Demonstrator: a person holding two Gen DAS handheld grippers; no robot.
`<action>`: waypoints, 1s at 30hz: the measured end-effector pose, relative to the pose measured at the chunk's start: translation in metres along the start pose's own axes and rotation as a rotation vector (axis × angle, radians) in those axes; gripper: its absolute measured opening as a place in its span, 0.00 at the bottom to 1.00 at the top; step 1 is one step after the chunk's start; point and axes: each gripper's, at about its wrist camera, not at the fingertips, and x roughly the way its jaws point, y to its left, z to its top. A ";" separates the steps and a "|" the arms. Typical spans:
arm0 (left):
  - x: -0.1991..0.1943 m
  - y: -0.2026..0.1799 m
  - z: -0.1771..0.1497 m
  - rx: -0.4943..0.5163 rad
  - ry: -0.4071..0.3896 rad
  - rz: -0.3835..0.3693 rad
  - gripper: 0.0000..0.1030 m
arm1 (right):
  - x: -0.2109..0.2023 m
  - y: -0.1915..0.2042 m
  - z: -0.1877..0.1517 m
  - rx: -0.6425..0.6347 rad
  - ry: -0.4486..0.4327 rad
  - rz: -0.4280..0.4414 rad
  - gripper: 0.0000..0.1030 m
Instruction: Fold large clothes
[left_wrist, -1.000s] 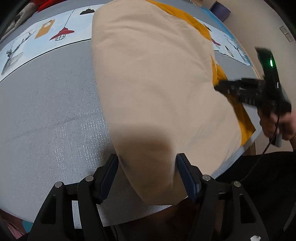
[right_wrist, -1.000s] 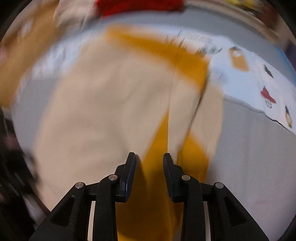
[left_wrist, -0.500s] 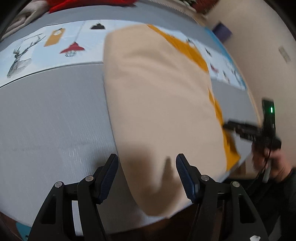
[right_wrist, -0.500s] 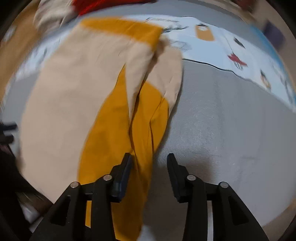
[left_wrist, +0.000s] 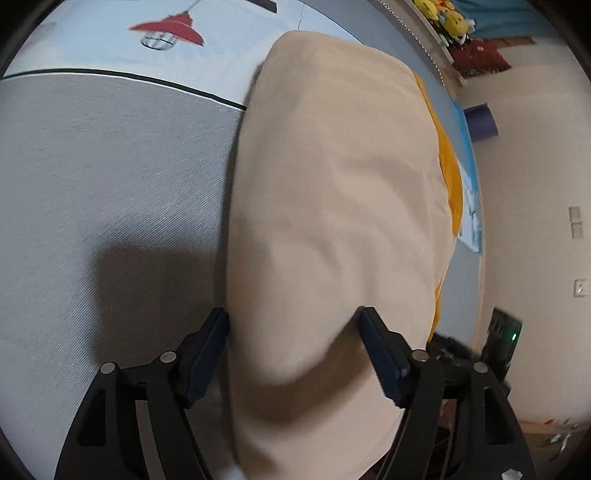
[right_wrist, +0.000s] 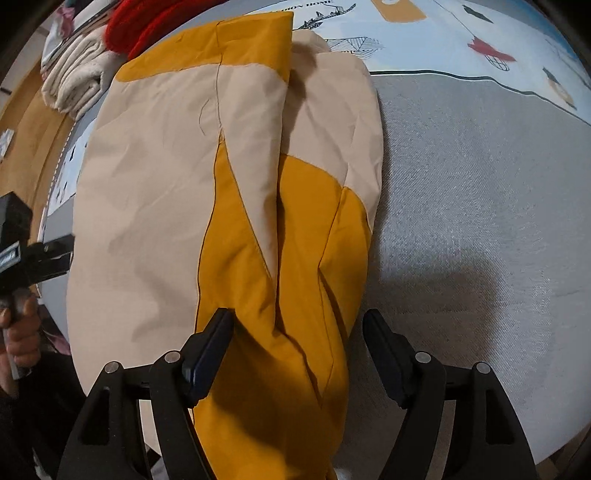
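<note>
- The large beige and mustard-yellow fabric garment (right_wrist: 229, 192) lies lengthwise on the grey textured surface (right_wrist: 480, 221), its near end hanging over the near edge.
- It looks already folded at least once along its length: in the right wrist view, 2 beige-and-yellow panels overlap down the middle, with a ridge between them.
- The left claw (left_wrist: 293, 350) is spread wide, its blue pads on either side of the beige near end, pinching nothing.
- The right claw (right_wrist: 297, 350) is likewise spread, straddling the yellow near end without closing on it.
- Judged from this, the lengthwise fold is done; the crosswise fold, bringing the near end up toward the far end, is not yet begun, and some creases remain on the beige panel.
- Beyond the garment, a cream folded towel (right_wrist: 74, 81) and a red fuzzy item (right_wrist: 147, 22) sit at the far corner, on a light blue printed cloth (right_wrist: 461, 33).
</note>
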 end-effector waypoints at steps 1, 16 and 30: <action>0.002 -0.002 0.001 -0.004 0.000 -0.005 0.73 | 0.000 0.000 0.001 -0.005 -0.003 -0.004 0.70; 0.011 -0.025 0.023 0.066 -0.069 -0.027 0.60 | -0.011 0.034 -0.011 -0.034 -0.062 0.040 0.16; -0.098 -0.004 0.058 0.131 -0.385 -0.007 0.53 | -0.007 0.104 0.026 -0.049 -0.200 0.095 0.11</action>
